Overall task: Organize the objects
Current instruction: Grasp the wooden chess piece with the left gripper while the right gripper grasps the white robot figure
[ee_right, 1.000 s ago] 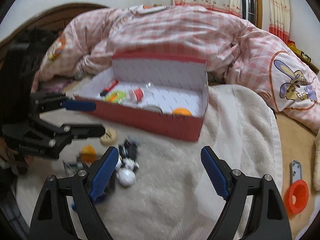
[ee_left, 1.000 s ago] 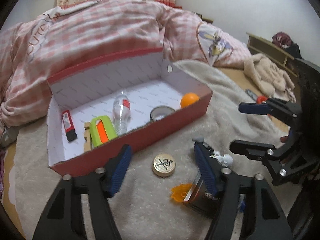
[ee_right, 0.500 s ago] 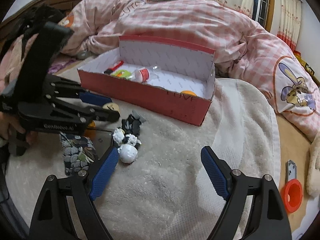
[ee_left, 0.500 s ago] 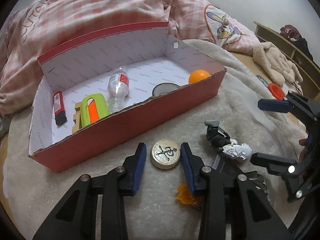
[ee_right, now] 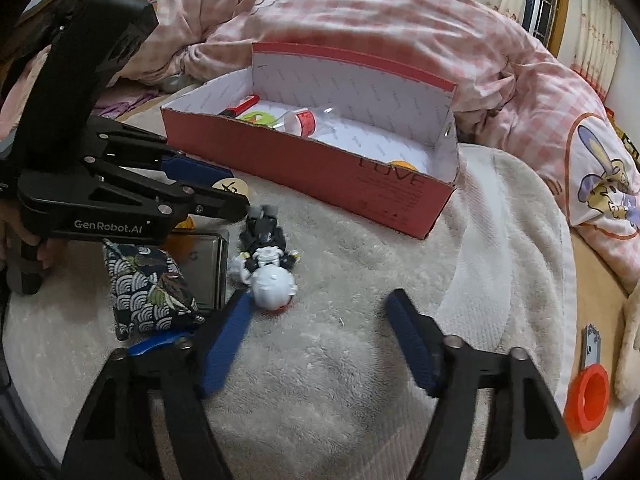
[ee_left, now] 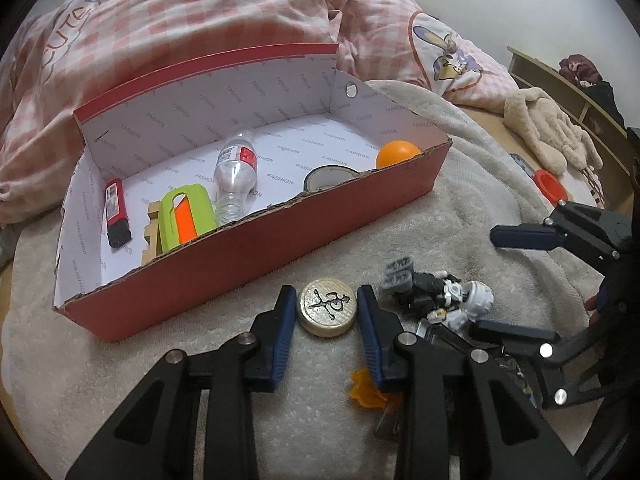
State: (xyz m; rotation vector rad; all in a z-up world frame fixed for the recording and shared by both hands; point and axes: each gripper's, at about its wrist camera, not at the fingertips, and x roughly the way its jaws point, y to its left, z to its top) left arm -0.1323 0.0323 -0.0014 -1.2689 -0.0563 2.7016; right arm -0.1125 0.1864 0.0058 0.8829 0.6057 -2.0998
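Here, your workspace is a bed covered by a cream fleece blanket [ee_left: 100, 360], with a pink checked duvet [ee_left: 200, 20] behind. The red cardboard box [ee_left: 280, 240] rests on the blanket. Just in front of the box lies the round wooden chess piece [ee_left: 327, 312]. Your left gripper [ee_left: 327, 320] brackets it; its jaws have just been closing and their pads sit against both sides. Your right gripper [ee_right: 320, 344] has jaws part open, also just closing, empty, with the toy robot figure [ee_right: 266, 264] just beyond its left pad.
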